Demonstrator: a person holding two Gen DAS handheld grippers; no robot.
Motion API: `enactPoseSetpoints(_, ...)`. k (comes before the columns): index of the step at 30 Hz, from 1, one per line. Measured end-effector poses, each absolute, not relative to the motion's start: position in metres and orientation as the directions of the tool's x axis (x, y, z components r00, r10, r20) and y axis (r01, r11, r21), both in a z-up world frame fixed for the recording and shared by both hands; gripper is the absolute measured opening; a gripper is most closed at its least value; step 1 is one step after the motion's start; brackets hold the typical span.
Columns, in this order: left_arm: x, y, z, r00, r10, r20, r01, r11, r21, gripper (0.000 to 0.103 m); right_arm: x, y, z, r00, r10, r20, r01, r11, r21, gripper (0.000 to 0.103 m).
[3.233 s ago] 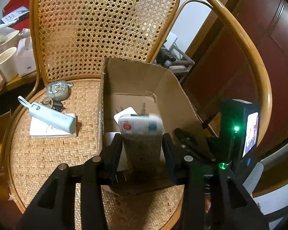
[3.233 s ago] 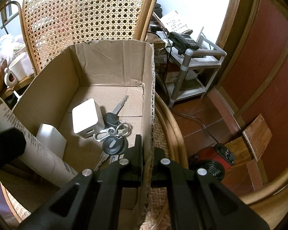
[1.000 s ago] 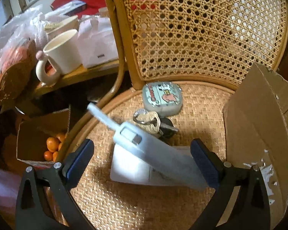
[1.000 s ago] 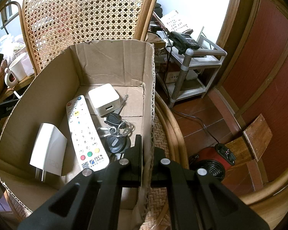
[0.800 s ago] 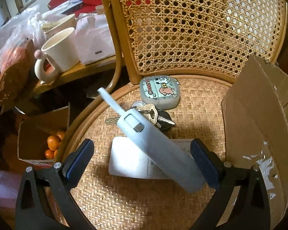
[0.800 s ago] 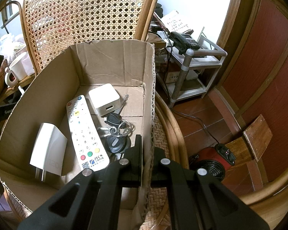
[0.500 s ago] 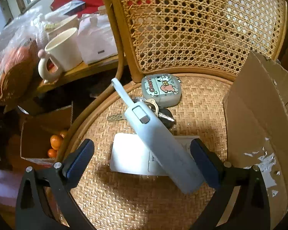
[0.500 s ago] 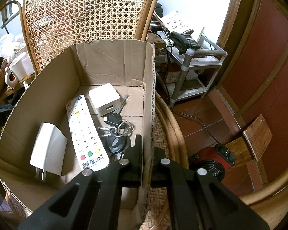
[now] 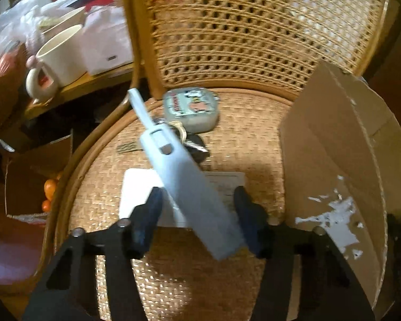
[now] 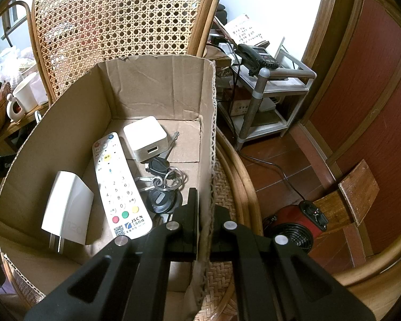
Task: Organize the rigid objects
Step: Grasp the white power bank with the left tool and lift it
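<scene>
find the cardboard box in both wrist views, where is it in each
Left wrist view: the cardboard box fills the right side, seen from outside, its near wall standing on the woven seat.
Right wrist view: the same box fills the centre and left, seen from above with its inside showing; the right gripper has its jaws shut on its right wall.
Shared landmark: the cane chair back behind the box.
</scene>
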State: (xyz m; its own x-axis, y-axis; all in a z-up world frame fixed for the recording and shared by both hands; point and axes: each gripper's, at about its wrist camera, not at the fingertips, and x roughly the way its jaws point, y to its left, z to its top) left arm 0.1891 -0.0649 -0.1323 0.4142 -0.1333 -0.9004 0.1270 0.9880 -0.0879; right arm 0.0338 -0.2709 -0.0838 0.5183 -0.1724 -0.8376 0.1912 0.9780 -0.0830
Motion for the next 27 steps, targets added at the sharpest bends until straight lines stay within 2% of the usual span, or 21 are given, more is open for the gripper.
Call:
enactPoseSetpoints(4, 0.188, -0.067, -0.132, 0.413, -0.141, -0.900, 0.130, 0.987, -0.095, 0.049, 0.034, -0.270, -0.084, 0.518, -0.172, -0.838, 0.191, 0.978, -0.083, 0.006)
enactPoseSetpoints(15, 0.181, -0.067, -0.132, 0.374, -0.090, -0.923, 0.160, 0.987, -0.031, 0.031, 0.034, -0.271, -0.084, 0.518, -0.172, -0.838, 0.191, 0.978, -0.083, 0.006)
enactPoseSetpoints(17, 0.180, -0.070, -0.133, 0.392, -0.067, -0.918, 0.168, 0.986, 0.000, 0.031, 0.034, -0.271, -0.084, 0.518, -0.172, -0.838, 0.192, 0.978, -0.082, 0.006)
enactPoseSetpoints(21, 0.184, -0.067, -0.133, 0.400, -0.079, -0.913, 0.141, 0.990, -0.024, 0.033, 0.033, -0.270, -0.084, 0.518, -0.172, -0.838, 0.192, 0.978, -0.082, 0.006)
enactPoseSetpoints(27, 0.190, -0.061, -0.134, 0.402, -0.103, -0.910, 0.138, 0.989, -0.051, 0.027, 0.033, -0.270, -0.084, 0.518, -0.171, -0.838, 0.191, 0.978, -0.082, 0.006)
